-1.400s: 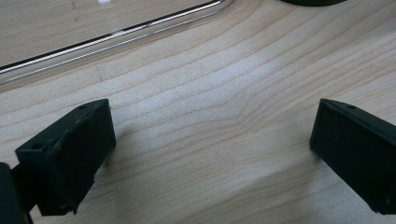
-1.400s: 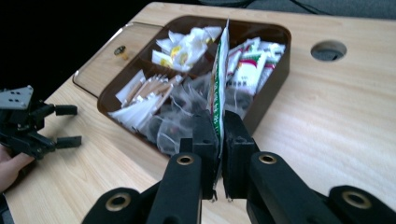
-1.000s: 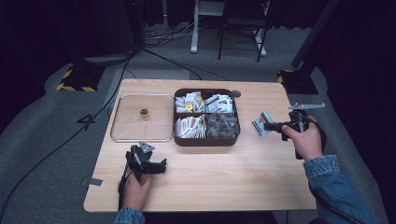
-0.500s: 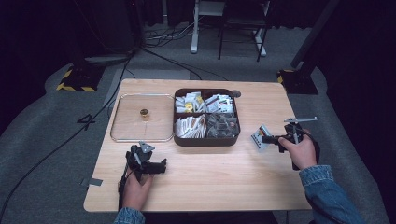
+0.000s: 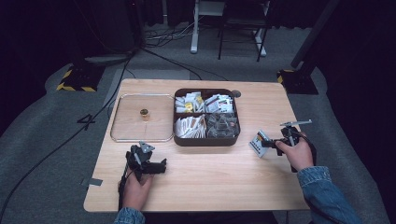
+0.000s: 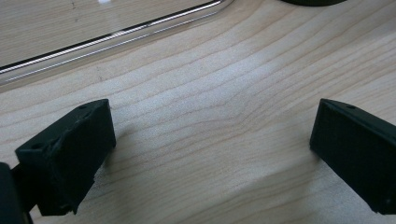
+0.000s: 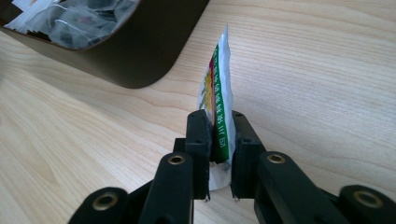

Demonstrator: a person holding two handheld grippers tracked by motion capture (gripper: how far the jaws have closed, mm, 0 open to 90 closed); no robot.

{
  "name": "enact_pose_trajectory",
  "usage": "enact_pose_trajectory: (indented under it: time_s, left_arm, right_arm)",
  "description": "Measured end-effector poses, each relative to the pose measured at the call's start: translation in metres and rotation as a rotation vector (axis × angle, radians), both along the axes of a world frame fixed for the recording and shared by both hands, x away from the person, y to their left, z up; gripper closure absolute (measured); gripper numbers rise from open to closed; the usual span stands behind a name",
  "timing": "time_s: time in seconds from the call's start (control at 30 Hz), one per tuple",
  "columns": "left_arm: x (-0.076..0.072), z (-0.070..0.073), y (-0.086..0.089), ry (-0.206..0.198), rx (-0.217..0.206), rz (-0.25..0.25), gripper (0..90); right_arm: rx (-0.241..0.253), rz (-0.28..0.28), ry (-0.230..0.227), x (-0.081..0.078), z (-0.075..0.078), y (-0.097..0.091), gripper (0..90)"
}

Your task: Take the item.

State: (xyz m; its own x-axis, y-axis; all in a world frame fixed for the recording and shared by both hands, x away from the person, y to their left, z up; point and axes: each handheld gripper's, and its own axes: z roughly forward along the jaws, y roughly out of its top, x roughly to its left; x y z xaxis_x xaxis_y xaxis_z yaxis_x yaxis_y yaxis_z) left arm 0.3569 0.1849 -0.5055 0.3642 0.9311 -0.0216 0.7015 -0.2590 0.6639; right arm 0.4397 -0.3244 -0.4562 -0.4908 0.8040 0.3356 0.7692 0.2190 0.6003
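Note:
My right gripper (image 5: pixel 269 143) (image 7: pixel 218 122) is shut on a white sachet (image 5: pixel 258 141) (image 7: pixel 218 93) with green and yellow print, held on edge just above the table, right of the dark compartment box (image 5: pixel 206 140) (image 7: pixel 140 51). The box holds several white and clear packets. My left gripper (image 5: pixel 159 165) (image 6: pixel 210 154) rests low over bare wood near the front left of the table, jaws wide open with nothing between them. A clear lid (image 5: pixel 135 135) with a small brass knob (image 5: pixel 144 113) lies left of the box; its edge (image 6: pixel 116 37) shows in the left gripper view.
The wooden table (image 5: pixel 215 186) has free room along its front and at the right edge. A small dark disc (image 5: pixel 236 93) lies behind the box. Beyond the table are grey floor, cables and chair legs.
My right gripper has carried the sachet toward the front of the table, away from the box's right side. The left gripper has stayed put.

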Motion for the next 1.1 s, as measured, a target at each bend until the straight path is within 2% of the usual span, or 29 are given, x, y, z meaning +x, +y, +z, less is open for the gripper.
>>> enact_pose_trajectory:
  time_s: [0.13,0.2,0.3,0.43,0.57,0.73,0.93,1.1]
  left_arm:
    - [0.000,0.000,0.000,0.000,0.000,0.000,0.5]
    - [0.000,0.000,0.000,0.001,-0.001,0.000,0.5]
    - [0.000,0.000,0.000,0.001,-0.001,0.000,0.5]
    - [0.000,0.000,0.000,0.000,0.000,0.000,0.5]
    - [0.000,0.000,0.000,0.000,0.000,0.000,0.5]
    - [0.000,0.000,0.000,0.000,0.000,0.000,0.5]
    - [0.000,0.000,0.000,0.000,0.000,0.000,0.5]
    - [0.000,0.000,0.000,0.001,0.001,0.000,0.4]
  right_arm:
    - [-0.004,-0.018,-0.002,0.001,-0.003,-0.005,74.5]
    - [-0.007,-0.026,-0.007,0.002,-0.005,-0.007,67.9]
    - [-0.006,-0.031,-0.037,0.004,-0.009,-0.012,54.2]
    - [-0.034,-0.054,-0.088,0.007,-0.013,-0.022,43.8]
    - [-0.031,-0.083,-0.111,0.007,-0.016,-0.031,42.1]
    - [-0.022,-0.082,-0.146,0.002,-0.012,-0.036,41.9]
    - [-0.020,-0.032,-0.182,-0.009,0.001,-0.028,41.1]
    - [-0.001,0.029,-0.212,-0.022,0.016,-0.013,40.6]
